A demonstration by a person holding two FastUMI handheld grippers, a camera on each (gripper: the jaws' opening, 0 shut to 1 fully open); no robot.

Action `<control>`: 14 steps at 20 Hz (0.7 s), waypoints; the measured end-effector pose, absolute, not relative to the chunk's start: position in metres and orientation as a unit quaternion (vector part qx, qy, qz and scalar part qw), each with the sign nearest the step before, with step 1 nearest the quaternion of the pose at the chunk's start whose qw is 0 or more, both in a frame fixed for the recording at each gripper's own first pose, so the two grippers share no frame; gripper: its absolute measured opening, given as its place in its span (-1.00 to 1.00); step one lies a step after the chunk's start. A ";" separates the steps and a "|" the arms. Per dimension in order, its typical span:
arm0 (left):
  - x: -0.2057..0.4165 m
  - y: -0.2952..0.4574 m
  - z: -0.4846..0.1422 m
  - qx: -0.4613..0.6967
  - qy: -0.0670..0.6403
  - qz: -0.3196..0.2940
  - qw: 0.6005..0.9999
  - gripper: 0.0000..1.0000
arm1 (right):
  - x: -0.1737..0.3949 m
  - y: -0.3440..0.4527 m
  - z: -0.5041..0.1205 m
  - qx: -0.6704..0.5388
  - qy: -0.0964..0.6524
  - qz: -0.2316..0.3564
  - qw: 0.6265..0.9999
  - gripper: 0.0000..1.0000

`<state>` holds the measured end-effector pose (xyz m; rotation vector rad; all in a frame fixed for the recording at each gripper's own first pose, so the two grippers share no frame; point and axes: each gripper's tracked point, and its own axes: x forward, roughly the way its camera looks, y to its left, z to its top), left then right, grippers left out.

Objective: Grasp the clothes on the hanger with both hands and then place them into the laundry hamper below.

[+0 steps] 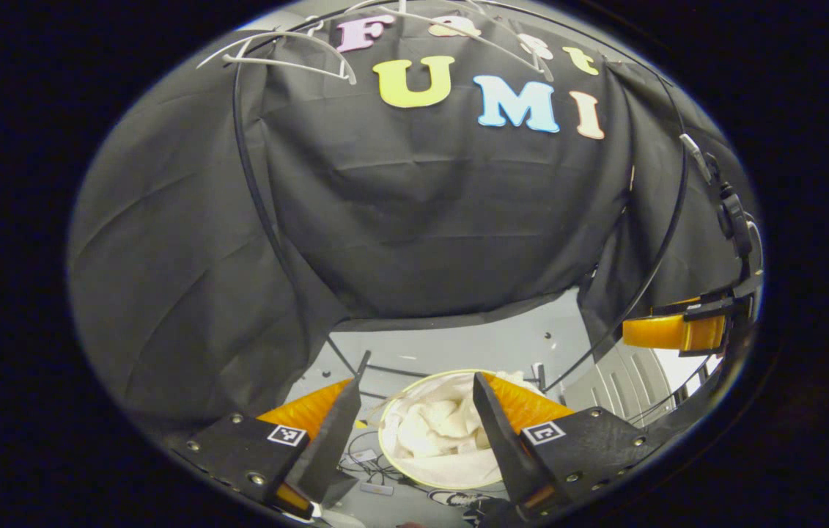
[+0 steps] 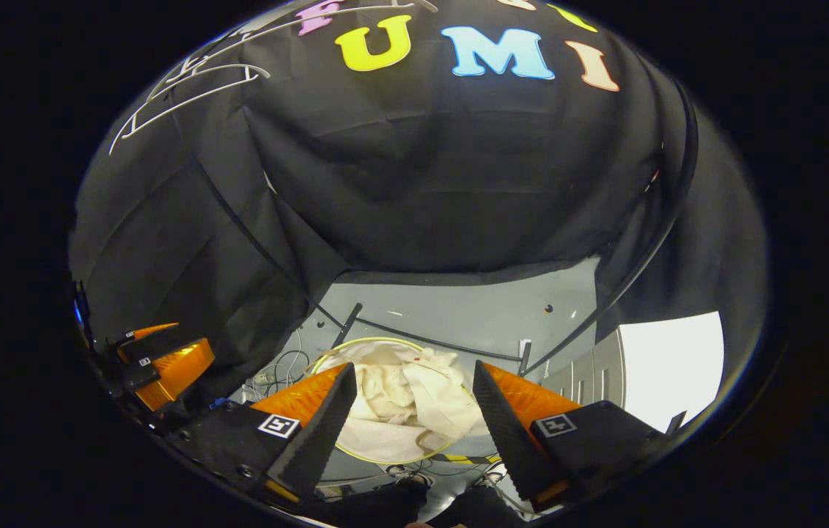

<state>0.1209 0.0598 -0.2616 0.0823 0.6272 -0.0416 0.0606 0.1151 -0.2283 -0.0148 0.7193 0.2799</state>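
Left gripper view: the left gripper (image 1: 418, 400) hung above the laundry hamper (image 1: 414, 478), fingers spread wide with nothing between them
Right gripper view: the right gripper (image 2: 414, 396) was likewise spread wide and empty, poised over the same hamper (image 2: 355, 345)
Clothes: a cream garment (image 1: 432, 429) lay crumpled inside the hamper (a round tub with a pale yellow-green rim); in the right gripper view the cloth (image 2: 407, 403) was heaped toward the near side, a fold draped at the rim
Hangers: white hangers (image 1: 289, 51) hung bare at the top left of the left gripper view; the same hangers (image 2: 187, 92) appeared at the upper left of the right gripper view
Other gripper: the right gripper (image 1: 678, 330) showed at the right edge of the left gripper view, well apart from the hamper; the left gripper (image 2: 165, 363) showed at the left edge of the right gripper view
Floor: grey floor (image 1: 458, 345) beneath the hamper, with loose cables (image 2: 278, 367) just beside it
Frame: thin black poles (image 1: 256, 191) curved down against the black cloth wall (image 1: 421, 220)
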 end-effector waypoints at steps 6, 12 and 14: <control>0.086 0.014 -0.213 0.028 0.281 0.016 0.959 0.83 | 0.061 0.076 -0.191 -0.021 0.289 0.164 0.943 0.96; 0.066 -0.044 -0.148 0.033 0.235 0.037 0.971 0.82 | 0.052 0.015 -0.151 -0.025 0.224 0.176 0.958 0.96; 0.063 -0.067 -0.125 0.035 0.211 0.042 0.976 0.81 | 0.051 -0.009 -0.136 -0.028 0.203 0.173 0.963 0.96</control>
